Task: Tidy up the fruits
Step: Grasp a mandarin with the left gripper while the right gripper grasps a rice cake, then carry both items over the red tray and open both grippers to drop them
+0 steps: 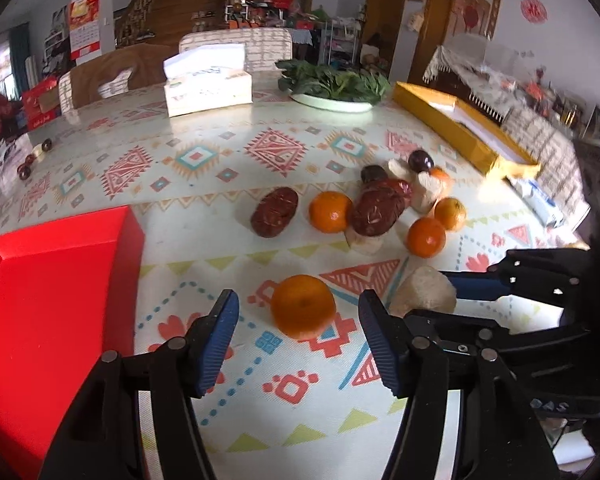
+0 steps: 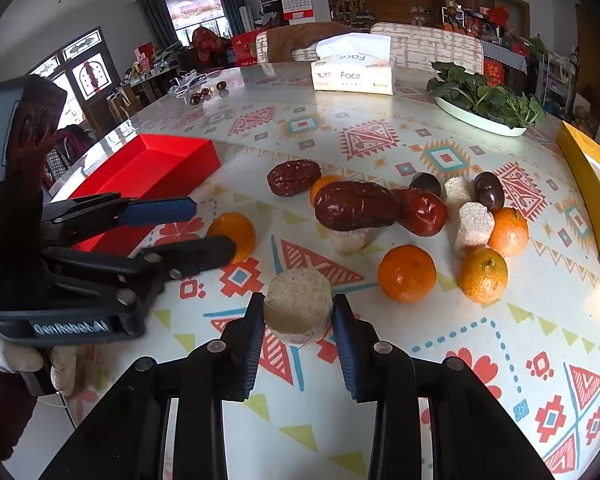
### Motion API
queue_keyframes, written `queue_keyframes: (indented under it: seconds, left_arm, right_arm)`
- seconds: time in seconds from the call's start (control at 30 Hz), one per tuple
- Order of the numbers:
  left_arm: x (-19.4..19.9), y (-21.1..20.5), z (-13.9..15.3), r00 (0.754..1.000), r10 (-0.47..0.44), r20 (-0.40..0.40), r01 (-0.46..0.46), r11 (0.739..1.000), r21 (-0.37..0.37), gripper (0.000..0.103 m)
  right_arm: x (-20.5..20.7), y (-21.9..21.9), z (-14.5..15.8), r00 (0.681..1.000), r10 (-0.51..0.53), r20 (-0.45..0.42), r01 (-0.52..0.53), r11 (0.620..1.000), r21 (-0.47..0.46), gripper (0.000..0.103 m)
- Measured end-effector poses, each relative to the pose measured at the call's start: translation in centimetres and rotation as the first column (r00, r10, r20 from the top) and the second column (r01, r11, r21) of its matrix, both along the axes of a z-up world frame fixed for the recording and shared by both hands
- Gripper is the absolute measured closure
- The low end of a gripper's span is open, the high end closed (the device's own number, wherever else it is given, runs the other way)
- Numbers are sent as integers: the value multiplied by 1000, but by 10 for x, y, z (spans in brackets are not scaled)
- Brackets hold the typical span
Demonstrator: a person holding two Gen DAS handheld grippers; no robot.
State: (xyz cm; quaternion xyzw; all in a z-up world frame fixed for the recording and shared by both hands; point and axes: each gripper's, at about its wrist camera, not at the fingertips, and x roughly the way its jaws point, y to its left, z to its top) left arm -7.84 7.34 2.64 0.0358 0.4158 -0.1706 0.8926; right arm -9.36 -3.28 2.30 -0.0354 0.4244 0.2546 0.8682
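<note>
A patterned tabletop (image 2: 380,92) holds scattered fruit. Five oranges are counted in the right wrist view: one (image 2: 233,235) beside the left gripper's fingers, one (image 2: 407,273) and another (image 2: 483,275) just beyond the right fingers to their right, one (image 2: 509,232) farther back, and one (image 2: 323,186) half hidden behind a large dried date (image 2: 354,205). Three wrinkled red-brown dates show: that large one, a second (image 2: 293,177) beyond it to the left, and a redder third (image 2: 424,211) touching its right end. Two dark round fruits (image 2: 488,191) sit at the back of the cluster. Four pale fibrous cylindrical chunks appear; what they are cannot be told.

The right gripper (image 2: 298,320) has its fingers narrowed on one pale chunk (image 2: 297,305), pads touching both its sides, low over the tabletop. The left gripper (image 1: 298,322) has its fingers wide, with an orange (image 1: 303,306) on the tabletop between them, untouched.

Only the right wrist view shows the left gripper from outside, held sideways by a white-gloved hand (image 2: 10,354). A red tray (image 1: 52,292) lies left of the left fingers. The left wrist view shows the open yellow box (image 1: 460,132) far right; the other view catches only its edge. Both show a tissue box (image 2: 352,76) and a plate of greens (image 2: 482,114) far beyond the fingers.
</note>
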Motion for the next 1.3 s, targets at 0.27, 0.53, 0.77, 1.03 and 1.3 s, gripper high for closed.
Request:
queue_keyframes:
  seconds: [0.27,0.53,0.77,1.03,1.3]
  left_arm:
    - [13,-12,-12,999,11,-32,-9,999,50,69]
    - [1,8,-3,998,59,-4,-59,998,-21,70]
    - [-28,55,28,987,149,57,-143,984,-107,70]
    - [-51,137,44,936,338,96,-327,938,-119,70]
    - [-57,218,28,860,506,65,-500,861,-96,69]
  right_arm:
    - [-3,-3,1,1000,-10,0,10,1000,-7,66]
    - [-9,2,7,1000,-11,22,12,999,-36,66]
    - [-20,17,25,998,7,62,-4,999,-53,66]
    - [-29,77,62,986,126,110,-122,992,-36,66]
    - [-16,172,69,955,287,77,-290,956,34,66]
